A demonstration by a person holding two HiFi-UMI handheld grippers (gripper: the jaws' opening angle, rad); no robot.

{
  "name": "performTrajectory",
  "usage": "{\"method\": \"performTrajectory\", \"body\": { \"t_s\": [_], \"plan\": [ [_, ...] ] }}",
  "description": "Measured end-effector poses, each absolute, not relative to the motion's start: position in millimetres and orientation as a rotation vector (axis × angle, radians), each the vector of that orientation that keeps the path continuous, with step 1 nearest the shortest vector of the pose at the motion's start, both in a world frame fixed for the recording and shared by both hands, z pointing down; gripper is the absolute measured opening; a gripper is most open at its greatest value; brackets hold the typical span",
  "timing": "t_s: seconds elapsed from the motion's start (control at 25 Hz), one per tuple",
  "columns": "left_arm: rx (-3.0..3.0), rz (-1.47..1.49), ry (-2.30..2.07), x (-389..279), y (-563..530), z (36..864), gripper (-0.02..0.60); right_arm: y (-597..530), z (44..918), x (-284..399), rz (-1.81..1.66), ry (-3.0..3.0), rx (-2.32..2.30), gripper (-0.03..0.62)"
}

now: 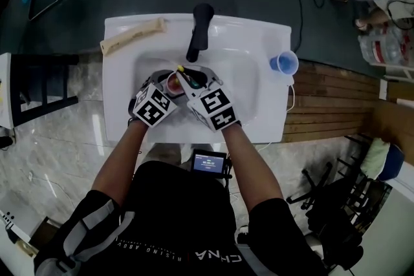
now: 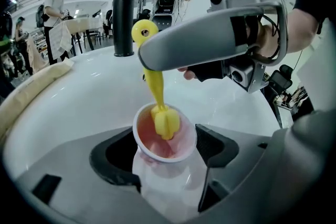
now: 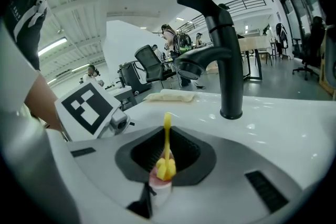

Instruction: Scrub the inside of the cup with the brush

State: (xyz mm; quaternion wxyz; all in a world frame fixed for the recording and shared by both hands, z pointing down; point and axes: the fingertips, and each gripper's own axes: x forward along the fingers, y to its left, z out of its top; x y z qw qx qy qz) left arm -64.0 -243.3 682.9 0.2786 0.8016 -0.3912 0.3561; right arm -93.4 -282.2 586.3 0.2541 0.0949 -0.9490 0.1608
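A white cup with a pink inside sits tilted between the jaws of my left gripper, which is shut on its sides. The yellow brush reaches down into the cup's mouth, its head against the far inner wall just below the rim. My right gripper comes in from above right, shut on the brush handle. In the right gripper view the brush stands between the jaws of that gripper, its head at the cup. In the head view both grippers meet over the sink basin.
A black faucet rises behind the basin, close above the grippers. A blue cup stands on the sink's right rim. A tan cloth roll lies on the back left corner. Chairs and gear stand on the floor around.
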Motion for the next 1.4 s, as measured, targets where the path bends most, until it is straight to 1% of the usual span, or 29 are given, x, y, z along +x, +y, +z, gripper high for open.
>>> {"method": "performTrajectory", "body": {
  "t_s": [0.36, 0.76, 1.16, 1.4],
  "plan": [
    [2.129, 0.941, -1.058, -64, -244, 684, 0.348, -290, 557, -77, 0.541, -2.651, 0.340, 0.040],
    [2.094, 0.940, -1.074, -67, -241, 685, 0.347, -309, 516, -52, 0.525, -2.719, 0.430, 0.040],
    [2.062, 0.946, -1.062, -69, -239, 680, 0.347, -304, 549, -8, 0.440, -2.571, 0.487, 0.040],
    [2.066, 0.922, -1.091, -74, -239, 671, 0.347, -300, 561, 9, 0.467, -2.537, 0.512, 0.040]
  ]
}}
